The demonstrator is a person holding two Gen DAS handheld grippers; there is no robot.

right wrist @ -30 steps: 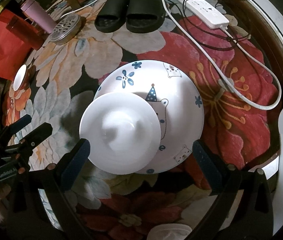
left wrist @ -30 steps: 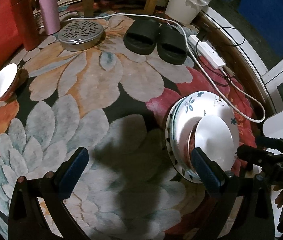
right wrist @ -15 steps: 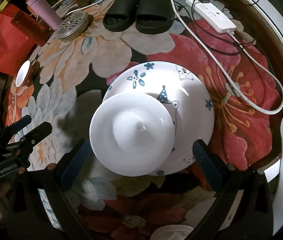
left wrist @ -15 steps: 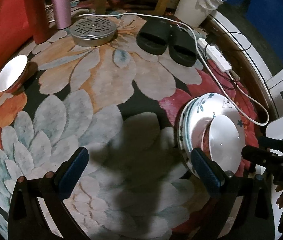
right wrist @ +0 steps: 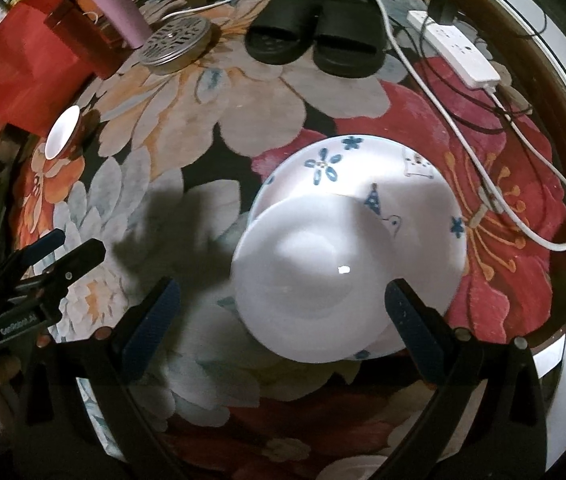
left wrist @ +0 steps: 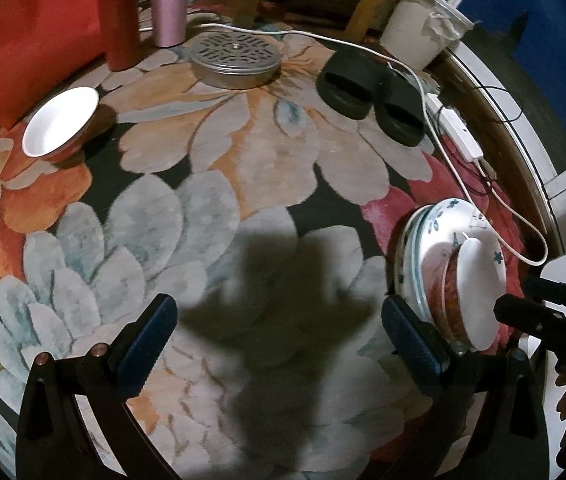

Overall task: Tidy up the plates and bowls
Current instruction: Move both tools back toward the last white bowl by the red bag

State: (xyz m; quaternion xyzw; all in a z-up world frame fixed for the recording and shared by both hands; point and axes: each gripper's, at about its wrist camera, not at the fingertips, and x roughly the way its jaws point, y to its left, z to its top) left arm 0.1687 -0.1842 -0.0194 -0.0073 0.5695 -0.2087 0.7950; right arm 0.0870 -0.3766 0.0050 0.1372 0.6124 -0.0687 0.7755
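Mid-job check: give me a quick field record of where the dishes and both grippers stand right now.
plate stack: on the rug, blue flower print
stacked bowl: sits on the plate stack, white inside, red outside
loose bowl: alone on the rug, far left, near the red bag
left gripper: open, empty, above the rug
right gripper: open, over the stacked bowl, contact unclear

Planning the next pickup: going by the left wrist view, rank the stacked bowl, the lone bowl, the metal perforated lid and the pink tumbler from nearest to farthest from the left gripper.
1. Stacked bowl, on the plates, beside the left gripper's right side.
2. Lone bowl, far left on the rug.
3. Metal perforated lid, centre back.
4. Pink tumbler, back left, behind the lid.
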